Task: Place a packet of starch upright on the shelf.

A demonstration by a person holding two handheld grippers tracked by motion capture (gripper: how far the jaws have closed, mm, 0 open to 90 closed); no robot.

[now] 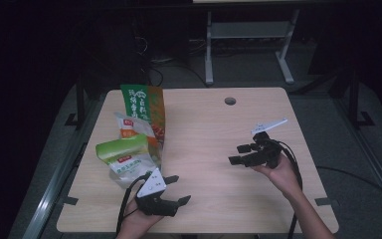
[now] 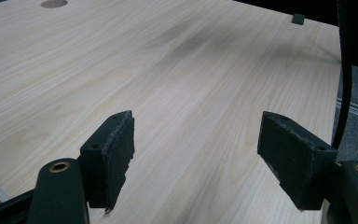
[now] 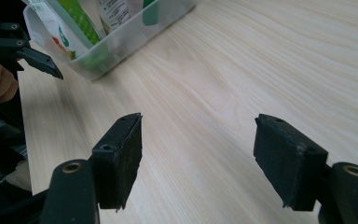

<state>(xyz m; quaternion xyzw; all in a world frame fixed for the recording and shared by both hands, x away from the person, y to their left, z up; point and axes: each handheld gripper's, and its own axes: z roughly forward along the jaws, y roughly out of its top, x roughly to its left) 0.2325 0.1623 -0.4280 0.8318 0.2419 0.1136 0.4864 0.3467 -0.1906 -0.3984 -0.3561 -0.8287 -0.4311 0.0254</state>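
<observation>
Work in hand: both grippers are hovering over the bare table point(image 1: 204, 144), and neither is carrying anything; the snack bags in the clear bin look to be the things being handled.
Snack bags: a tall green-and-orange bag point(image 1: 144, 112) is standing upright at the back, a white-and-orange bag point(image 1: 132, 127) is leaning in front of it, and a green-and-white bag point(image 1: 125, 157) is lying tilted at the front, all on the table's left side.
Clear bin: in the right gripper view a transparent bin point(image 3: 121, 39) is holding the bags upright, which is probably why they are staying bunched together and easy to reach from above.
Left gripper point(image 1: 178, 190): it is sitting low near the table's near edge, just beside the front bag, pointing right across the wood; its fingers point(image 2: 114, 156) are spread wide with only table between them.
Right gripper point(image 1: 239, 154): the hand is holding it above the right half of the table, well apart from the bags, aiming left toward them; its fingers point(image 3: 121, 156) are released and gaping, nothing between.
Likely reason for the poses: both sets of fingers are standing open as if readying for a pick from the bin.
</observation>
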